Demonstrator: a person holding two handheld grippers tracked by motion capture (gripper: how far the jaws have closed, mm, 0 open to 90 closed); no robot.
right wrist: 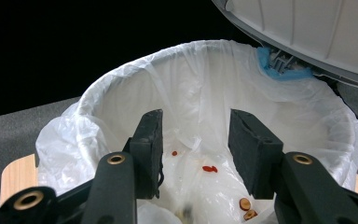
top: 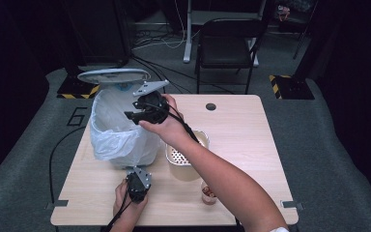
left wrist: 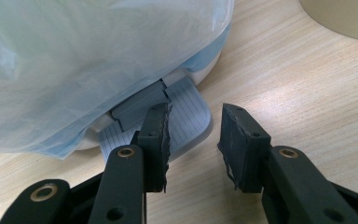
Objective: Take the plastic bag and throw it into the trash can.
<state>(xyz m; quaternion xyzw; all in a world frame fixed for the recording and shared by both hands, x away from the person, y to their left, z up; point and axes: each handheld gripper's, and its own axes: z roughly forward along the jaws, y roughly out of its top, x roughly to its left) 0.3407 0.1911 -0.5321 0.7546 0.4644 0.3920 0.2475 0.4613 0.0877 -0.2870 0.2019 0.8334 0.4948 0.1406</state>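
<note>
Left tool (top: 137,185) sits low at the bench (top: 241,140) front edge, jaws spread and holding nothing; in the left gripper view one jaw rests on the bin's grey ribbed foot pedal (left wrist: 186,116), the other is over bare bench beside it. The pedal bin (top: 118,128) stands on the bench's left half, lined with a white plastic bag (top: 111,135) that drapes over the rim and down the sides; lid (top: 113,76) is up, tilted back. Right tool (top: 145,110) is held above the bin's right rim, pointing into the opening, jaws spread, nothing between them. Right gripper view looks down into the bag: small red bits (right wrist: 209,168) and a couple of brown slices (right wrist: 246,205) lie at the bottom. Just right of the bin, a beige container (top: 186,162) with a perforated insert sits under the right forearm. Near the front edge, a small clear cup (top: 208,192) with brownish contents stands apart from it.
</note>
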